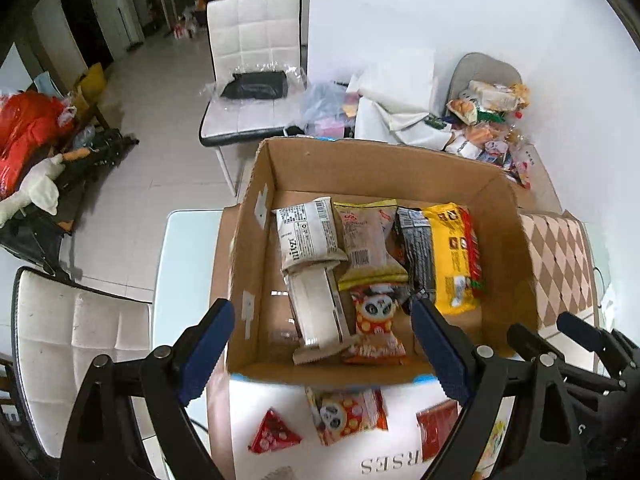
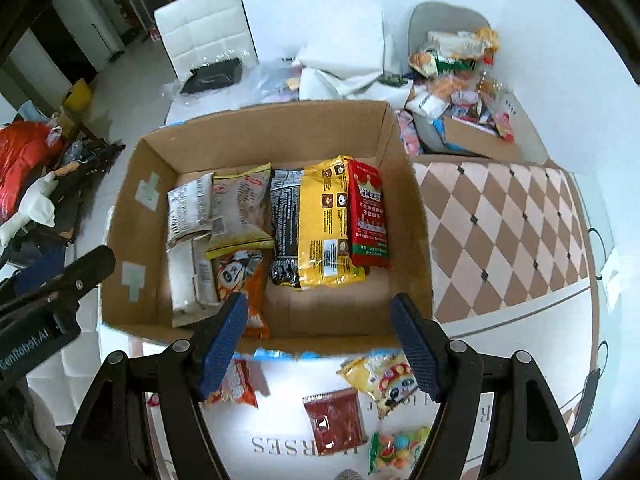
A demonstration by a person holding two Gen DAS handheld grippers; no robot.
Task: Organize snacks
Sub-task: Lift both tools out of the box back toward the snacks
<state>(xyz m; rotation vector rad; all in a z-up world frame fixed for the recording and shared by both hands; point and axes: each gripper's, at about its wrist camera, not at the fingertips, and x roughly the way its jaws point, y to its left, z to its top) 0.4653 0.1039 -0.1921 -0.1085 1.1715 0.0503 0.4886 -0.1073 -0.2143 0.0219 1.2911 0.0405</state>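
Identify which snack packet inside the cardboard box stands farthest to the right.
The red packet with a crown printed on top. It lies beside the big yellow packet, nearest the box's right wall.

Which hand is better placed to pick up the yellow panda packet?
Right. The yellow panda packet lies just below the open right gripper; the left gripper sits over other packets.

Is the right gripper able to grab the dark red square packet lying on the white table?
Probably yes. The right gripper is open and empty, and the dark red square packet lies flat on the white table, in front of the cardboard box, with nothing covering it.
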